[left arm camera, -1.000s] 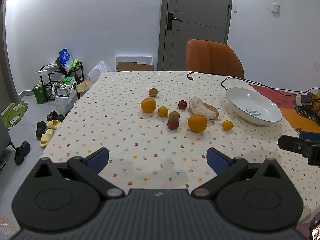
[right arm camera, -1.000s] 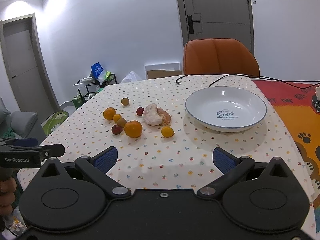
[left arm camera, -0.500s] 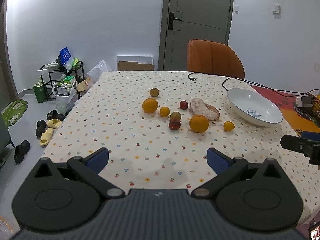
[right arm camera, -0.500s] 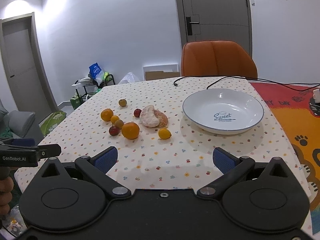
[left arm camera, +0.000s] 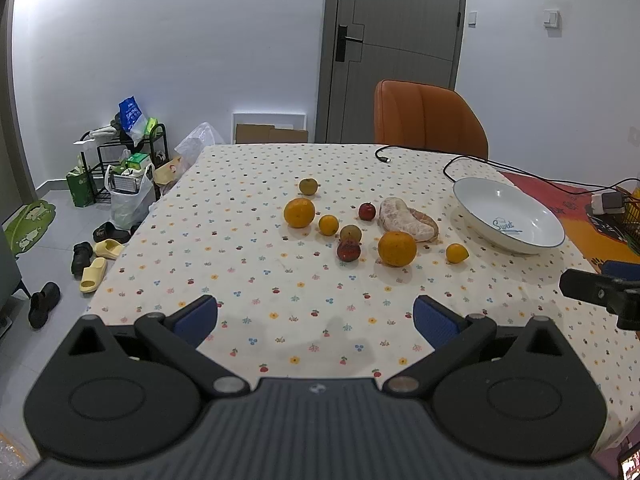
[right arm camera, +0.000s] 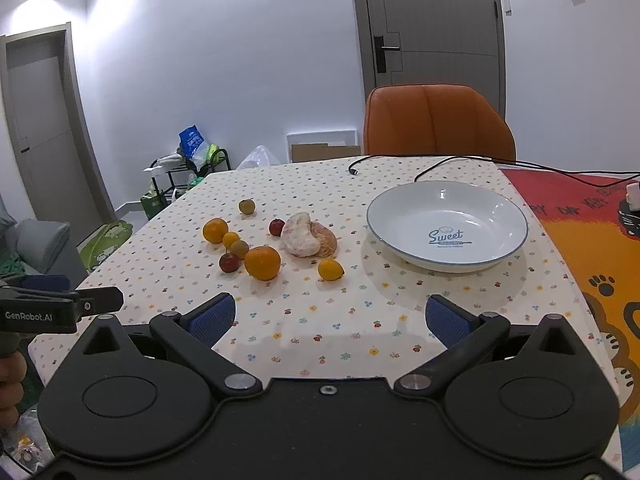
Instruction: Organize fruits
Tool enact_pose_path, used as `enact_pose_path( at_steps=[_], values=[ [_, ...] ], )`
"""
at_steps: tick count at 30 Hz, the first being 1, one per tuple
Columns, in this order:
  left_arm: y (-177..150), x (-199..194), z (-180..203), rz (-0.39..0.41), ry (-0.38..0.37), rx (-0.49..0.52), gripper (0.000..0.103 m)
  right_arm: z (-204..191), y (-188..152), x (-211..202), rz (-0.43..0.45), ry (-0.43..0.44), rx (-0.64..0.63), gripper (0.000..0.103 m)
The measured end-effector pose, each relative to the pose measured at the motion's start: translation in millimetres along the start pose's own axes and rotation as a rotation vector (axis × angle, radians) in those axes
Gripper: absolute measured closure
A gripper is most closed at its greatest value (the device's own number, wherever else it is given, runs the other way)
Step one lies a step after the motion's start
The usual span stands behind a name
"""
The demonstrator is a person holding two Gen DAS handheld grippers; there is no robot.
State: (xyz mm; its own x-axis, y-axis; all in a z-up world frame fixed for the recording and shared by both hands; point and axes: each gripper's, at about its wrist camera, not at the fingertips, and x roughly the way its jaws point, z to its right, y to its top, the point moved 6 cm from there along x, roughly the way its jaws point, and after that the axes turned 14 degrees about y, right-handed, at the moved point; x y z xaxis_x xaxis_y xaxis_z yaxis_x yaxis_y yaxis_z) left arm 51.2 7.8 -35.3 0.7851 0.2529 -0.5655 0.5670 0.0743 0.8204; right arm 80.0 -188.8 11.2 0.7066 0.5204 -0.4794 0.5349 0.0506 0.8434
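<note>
Over the last second we have drifted only a little: in both wrist views the fruit cluster and the white bowl (right arm camera: pixel 447 229) sit a touch lower and nearer in frame, so both tools have eased forward toward the table (left arm camera: pixel 248 216), and nothing on it has been moved. Our left gripper (left arm camera: pixel 315 317) stands wide and empty, and so does our right gripper (right arm camera: pixel 330 315); both hang over the near edge of the dotted cloth, well apart from any fruit.

The fruits lie loose in the middle of the table, left of the bowl: a large orange (right arm camera: pixel 262 263) nearest us, a small yellow citrus (right arm camera: pixel 330 269) just right of it, the peeled pomelo piece (right arm camera: pixel 301 234) behind, a red fruit (right arm camera: pixel 229 262) and a brownish one (right arm camera: pixel 240 249) touching, and more farther left. The bowl holds nothing.

We judge the task barely begun; the yellow citrus looks the easiest first pick for the right claw.
</note>
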Motion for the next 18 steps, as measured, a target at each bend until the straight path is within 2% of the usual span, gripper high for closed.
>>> enact_pose_path(
  at_steps=[18],
  values=[
    [1.7,-1.6,-1.1,0.003,0.001,0.0,0.0,0.9,-1.6,1.3,0.0,0.002,0.006,0.0]
  ],
)
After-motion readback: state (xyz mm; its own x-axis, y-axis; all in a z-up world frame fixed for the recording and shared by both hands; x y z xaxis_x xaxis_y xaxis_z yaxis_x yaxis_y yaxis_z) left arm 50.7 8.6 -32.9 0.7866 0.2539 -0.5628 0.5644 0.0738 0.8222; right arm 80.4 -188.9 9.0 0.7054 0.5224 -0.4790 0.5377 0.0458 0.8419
